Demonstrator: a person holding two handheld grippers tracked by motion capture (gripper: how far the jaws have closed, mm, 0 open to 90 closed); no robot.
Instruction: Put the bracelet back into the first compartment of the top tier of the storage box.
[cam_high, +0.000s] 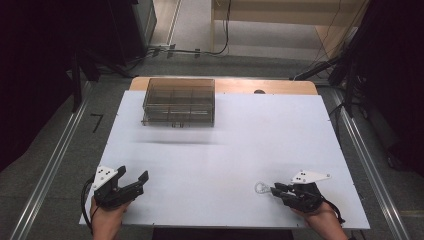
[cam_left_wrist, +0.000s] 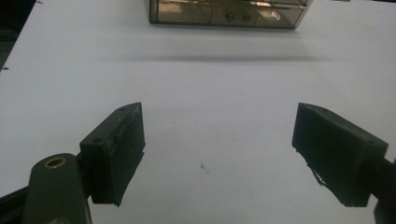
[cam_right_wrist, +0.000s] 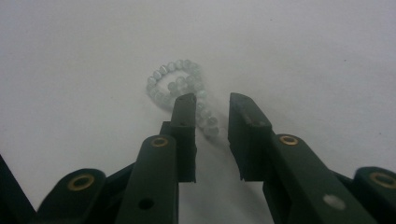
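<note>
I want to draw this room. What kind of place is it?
Probably a lab or test room: a white table set on a grey floor, dark curtains at the sides, and cables along the floor.

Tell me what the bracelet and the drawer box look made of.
Bead bracelet: pale, milky, glossy round beads, probably glass or plastic. Drawer box: smoky see-through hard plastic, likely acrylic; its inner dividers show through the walls.

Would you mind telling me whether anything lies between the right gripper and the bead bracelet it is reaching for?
Nothing visible does. The right gripper is right at the bead bracelet, its near end lying between the narrowly parted jaws on the bare white table.
</note>
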